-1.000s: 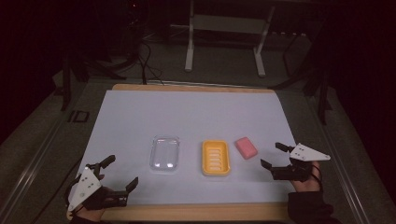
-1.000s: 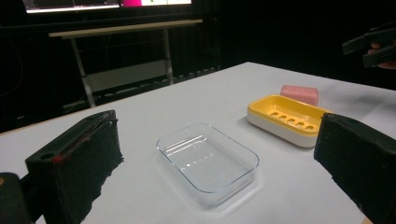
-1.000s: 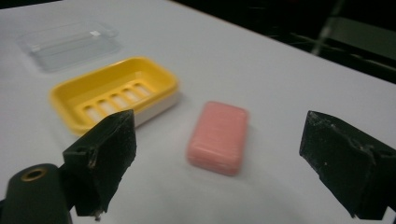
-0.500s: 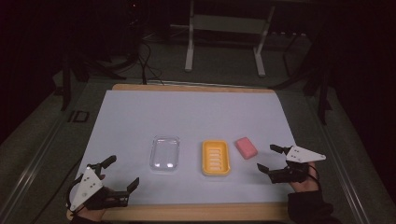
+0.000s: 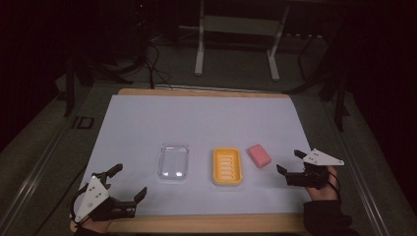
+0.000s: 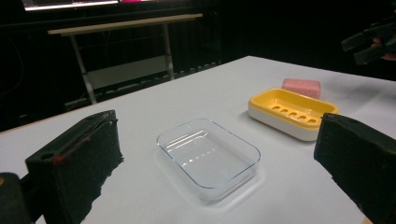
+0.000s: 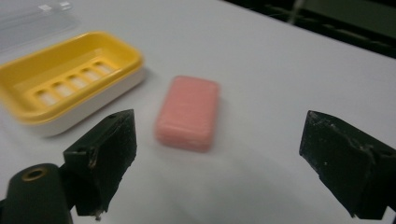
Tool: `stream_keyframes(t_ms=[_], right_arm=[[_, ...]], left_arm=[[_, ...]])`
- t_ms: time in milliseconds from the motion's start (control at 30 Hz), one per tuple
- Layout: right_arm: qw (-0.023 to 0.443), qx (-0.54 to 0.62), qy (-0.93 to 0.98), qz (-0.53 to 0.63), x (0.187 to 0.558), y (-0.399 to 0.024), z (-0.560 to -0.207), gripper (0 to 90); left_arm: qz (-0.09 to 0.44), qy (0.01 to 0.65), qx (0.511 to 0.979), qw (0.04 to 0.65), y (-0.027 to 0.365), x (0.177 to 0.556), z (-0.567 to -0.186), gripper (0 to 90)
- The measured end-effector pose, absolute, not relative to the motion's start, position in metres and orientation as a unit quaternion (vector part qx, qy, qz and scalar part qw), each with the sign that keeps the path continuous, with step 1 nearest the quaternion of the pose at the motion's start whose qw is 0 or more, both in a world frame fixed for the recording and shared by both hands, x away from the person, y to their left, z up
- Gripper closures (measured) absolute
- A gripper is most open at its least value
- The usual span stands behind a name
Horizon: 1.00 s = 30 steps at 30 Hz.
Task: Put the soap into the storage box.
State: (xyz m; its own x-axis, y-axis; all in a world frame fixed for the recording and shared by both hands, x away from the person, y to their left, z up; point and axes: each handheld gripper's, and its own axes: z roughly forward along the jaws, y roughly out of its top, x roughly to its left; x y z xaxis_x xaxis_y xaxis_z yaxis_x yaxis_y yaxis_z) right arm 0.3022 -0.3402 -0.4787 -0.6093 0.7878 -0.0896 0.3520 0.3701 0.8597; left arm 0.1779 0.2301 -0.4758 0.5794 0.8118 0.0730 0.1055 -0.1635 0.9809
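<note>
A pink soap bar [image 5: 259, 156] [image 7: 188, 113] [image 6: 301, 87] lies flat on the white table, just right of a yellow slotted soap dish [image 5: 227, 166] [image 7: 60, 77] [image 6: 292, 111]. A clear plastic lid [image 5: 173, 162] [image 6: 208, 155] rests left of the dish. My right gripper [image 5: 289, 162] [image 7: 219, 163] is open, low over the table a short way right of the soap, its jaws spread wider than the bar. Near the front left edge my left gripper [image 5: 129, 182] [image 6: 219, 172] is open, empty, and faces the lid.
The white table cover [image 5: 206, 123] ends at a wooden front edge [image 5: 206, 223]. A metal stand [image 5: 236, 29] and cables lie on the dark floor behind. In the left gripper view the other gripper [image 6: 371, 42] shows at the top right.
My right gripper has shifted left and slightly nearer the front, closing in on the pink soap. The left gripper and all objects stayed still.
</note>
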Motion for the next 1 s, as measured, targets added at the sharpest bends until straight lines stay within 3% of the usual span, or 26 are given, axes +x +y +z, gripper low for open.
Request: stream_keyframes(t_ms=[433, 833, 1000], right_arm=[[0.288, 0.454, 0.775, 0.331, 0.307, -0.347, -0.475, 10.9], [0.227, 0.538, 0.767, 0.268, 0.315, -0.361, -0.467, 13.7], [0.166, 0.583, 0.764, 0.223, 0.320, -0.369, -0.465, 14.0]], left_arm=[[0.316, 0.331, 0.696, 0.553, 0.229, 0.177, -0.476, 1.0], [0.317, 0.330, 0.699, 0.549, 0.228, 0.177, -0.476, 1.0], [0.317, 0.331, 0.700, 0.548, 0.228, 0.177, -0.477, 1.0]])
